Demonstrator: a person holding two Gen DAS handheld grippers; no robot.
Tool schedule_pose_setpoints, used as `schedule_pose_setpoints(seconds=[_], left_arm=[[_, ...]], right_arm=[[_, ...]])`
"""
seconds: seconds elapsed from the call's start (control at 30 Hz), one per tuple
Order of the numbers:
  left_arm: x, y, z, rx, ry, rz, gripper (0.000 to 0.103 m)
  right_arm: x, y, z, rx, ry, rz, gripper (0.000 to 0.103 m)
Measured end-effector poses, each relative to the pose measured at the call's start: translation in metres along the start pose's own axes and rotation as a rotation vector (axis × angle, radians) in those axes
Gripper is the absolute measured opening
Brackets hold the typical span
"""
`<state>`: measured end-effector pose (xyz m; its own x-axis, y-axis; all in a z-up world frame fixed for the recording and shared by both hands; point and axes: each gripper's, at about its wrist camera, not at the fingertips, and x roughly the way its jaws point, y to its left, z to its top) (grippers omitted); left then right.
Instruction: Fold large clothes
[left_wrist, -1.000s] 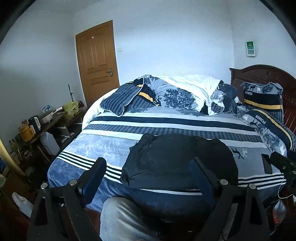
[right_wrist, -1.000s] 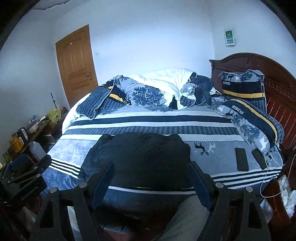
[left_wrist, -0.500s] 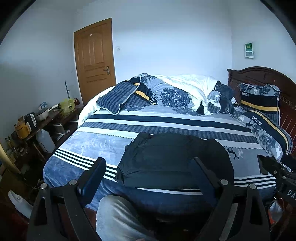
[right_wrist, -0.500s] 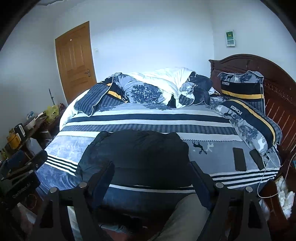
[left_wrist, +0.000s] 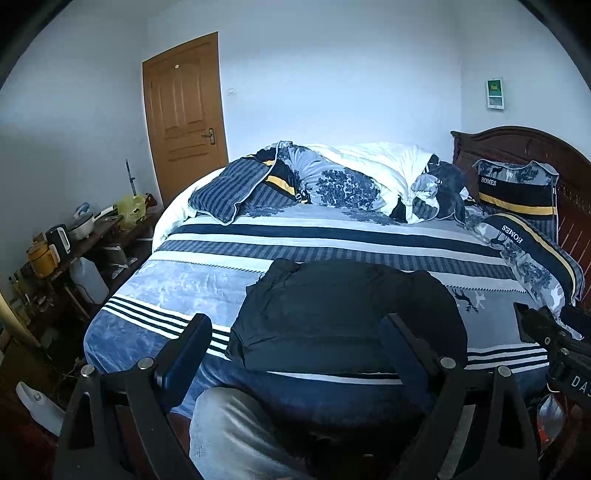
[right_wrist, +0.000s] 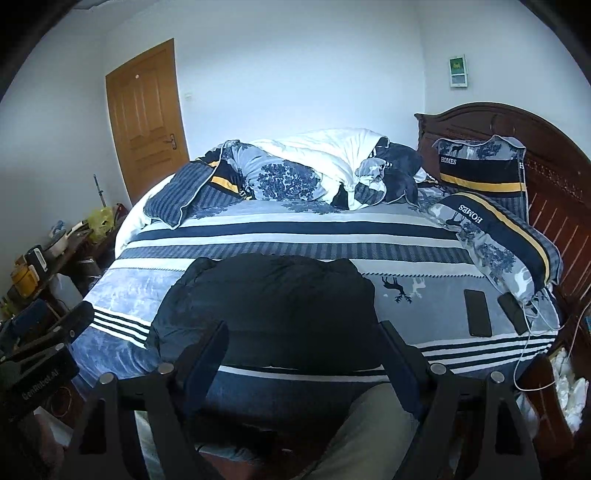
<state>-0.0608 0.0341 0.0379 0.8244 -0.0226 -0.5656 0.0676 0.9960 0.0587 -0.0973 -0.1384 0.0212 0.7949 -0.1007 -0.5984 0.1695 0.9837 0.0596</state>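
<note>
A large black garment (left_wrist: 343, 314) lies in a folded, puffy heap on the near part of the bed (left_wrist: 207, 280); it also shows in the right wrist view (right_wrist: 273, 310). My left gripper (left_wrist: 299, 336) is open and empty, held back from the bed's front edge, in front of the garment. My right gripper (right_wrist: 303, 343) is open and empty, also short of the garment. Each gripper shows at the edge of the other's view: the right one (left_wrist: 554, 343), the left one (right_wrist: 44, 339).
Two dark phones (right_wrist: 478, 312) with a cable lie on the bed's right side. Pillows (right_wrist: 491, 236) and a bunched duvet (right_wrist: 317, 166) fill the far side. A cluttered side table (left_wrist: 74, 236) stands left. My knee (left_wrist: 229, 432) is below the grippers.
Both grippers have drifted slightly back and up from the bed, staying open. The garment has not moved.
</note>
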Motion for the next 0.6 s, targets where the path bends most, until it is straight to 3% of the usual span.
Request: schedule_pose_setpoints(seconds=[0.6], left_arm=[[0.027, 0.001, -0.002, 0.023, 0.066, 0.014, 0.093]], right_arm=[[0.015, 0.001, -0.001, 0.010, 0.025, -0.011, 0.083]])
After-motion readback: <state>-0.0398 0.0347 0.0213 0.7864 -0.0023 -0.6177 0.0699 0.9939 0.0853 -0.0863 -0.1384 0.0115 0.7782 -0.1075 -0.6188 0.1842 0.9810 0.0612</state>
